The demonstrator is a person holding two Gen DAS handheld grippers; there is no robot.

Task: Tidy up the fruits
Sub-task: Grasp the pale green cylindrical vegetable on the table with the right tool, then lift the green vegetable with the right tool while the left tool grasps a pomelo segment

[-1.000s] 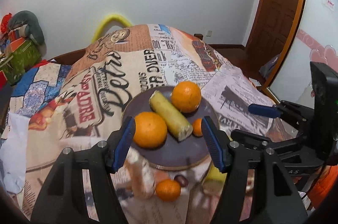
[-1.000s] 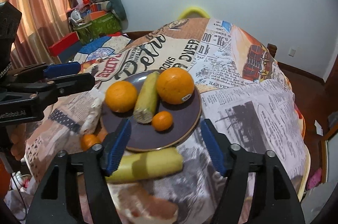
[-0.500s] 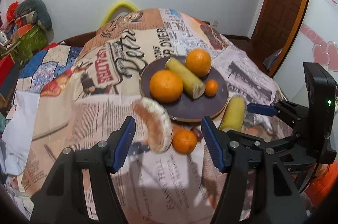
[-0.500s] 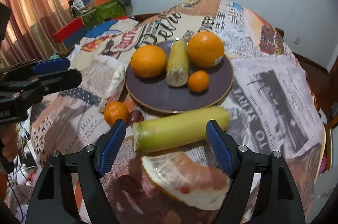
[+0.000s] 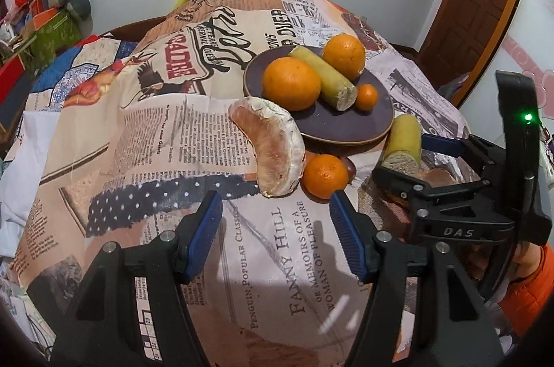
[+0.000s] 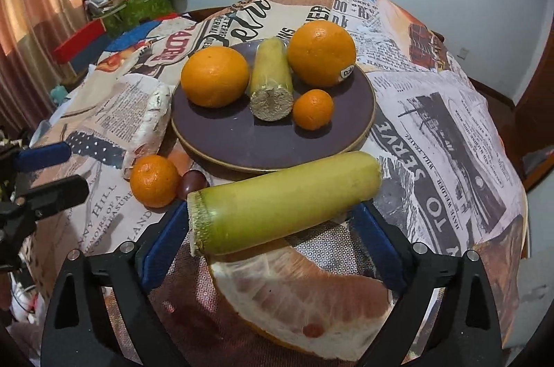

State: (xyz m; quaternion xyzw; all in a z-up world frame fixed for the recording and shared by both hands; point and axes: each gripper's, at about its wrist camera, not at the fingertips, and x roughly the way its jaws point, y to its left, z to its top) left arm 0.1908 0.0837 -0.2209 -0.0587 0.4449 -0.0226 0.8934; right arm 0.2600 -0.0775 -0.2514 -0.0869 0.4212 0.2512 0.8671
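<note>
A printed tablecloth covered the table. At the centre of the right wrist view sat a dark plate holding two oranges, a sugarcane piece and a mandarin. Below it lay a longer sugarcane stick across a pomelo wedge, between the right gripper jaws, which had just been opening, pads clear. The left gripper hung unclenched, empty, below a second pomelo wedge.

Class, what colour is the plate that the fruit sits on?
The plate is dark purple with a tan rim, clearest in the right wrist view.
</note>
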